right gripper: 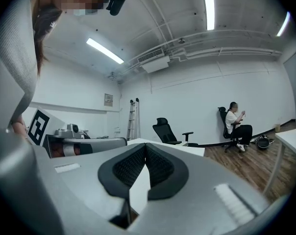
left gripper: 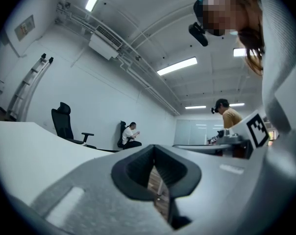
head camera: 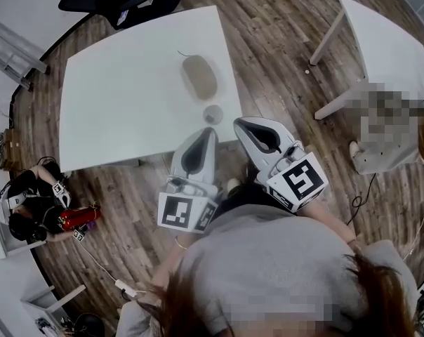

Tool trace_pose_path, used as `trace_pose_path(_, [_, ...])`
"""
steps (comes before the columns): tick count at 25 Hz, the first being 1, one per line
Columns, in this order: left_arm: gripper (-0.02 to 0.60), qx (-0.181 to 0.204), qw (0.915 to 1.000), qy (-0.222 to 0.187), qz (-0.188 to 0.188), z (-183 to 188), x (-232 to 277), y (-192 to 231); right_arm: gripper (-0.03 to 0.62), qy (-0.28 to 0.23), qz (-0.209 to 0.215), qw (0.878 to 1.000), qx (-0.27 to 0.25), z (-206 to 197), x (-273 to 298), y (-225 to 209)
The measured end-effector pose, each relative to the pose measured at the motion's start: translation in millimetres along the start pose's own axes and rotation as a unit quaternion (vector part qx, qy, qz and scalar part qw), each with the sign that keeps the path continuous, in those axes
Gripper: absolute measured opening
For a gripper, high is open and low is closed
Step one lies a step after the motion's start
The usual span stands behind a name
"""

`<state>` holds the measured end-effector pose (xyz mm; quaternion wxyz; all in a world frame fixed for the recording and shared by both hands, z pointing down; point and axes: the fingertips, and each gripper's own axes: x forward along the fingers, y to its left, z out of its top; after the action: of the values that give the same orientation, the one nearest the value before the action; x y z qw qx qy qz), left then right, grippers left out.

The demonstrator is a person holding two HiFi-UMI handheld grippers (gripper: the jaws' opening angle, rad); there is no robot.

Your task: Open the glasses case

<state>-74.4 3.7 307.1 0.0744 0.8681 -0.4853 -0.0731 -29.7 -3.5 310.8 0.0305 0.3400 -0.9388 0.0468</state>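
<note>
Ahead of the left claw [head camera: 207,135] and right claw [head camera: 241,123], both being held pressed together, the closed glasses case [head camera: 200,77] is being left on the tabletop [head camera: 128,104].

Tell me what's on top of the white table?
On the white table: a shut glasses case and, nearer its edge, a small round grey thing. What's inside the case is hidden.

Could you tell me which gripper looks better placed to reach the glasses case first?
Probably the left gripper: its shut jaws point almost straight at the glasses case on the table. The right gripper, also shut, sits by the table's corner, off to the side.
</note>
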Motion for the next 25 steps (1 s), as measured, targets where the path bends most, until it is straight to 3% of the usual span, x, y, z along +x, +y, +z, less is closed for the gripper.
trace_pose_path(7, [0.002,0.006,0.9997,-0.002,0.022,2.0,32.3,27.1,0.003,0.006,0.01,1.0,-0.005,0.0,29.1,-34.2])
trace_pose_path(19, [0.002,0.019,0.9952,-0.035,0.089,28.4,114.3,91.3,0.003,-0.002,0.075,0.996,-0.042,30.1,110.6,-107.4])
trace_pose_path(25, [0.002,0.02,0.9929,-0.026,0.115,22.4,128.2,106.3,0.003,0.0,0.11,0.993,-0.041,26.6,135.1,-118.3])
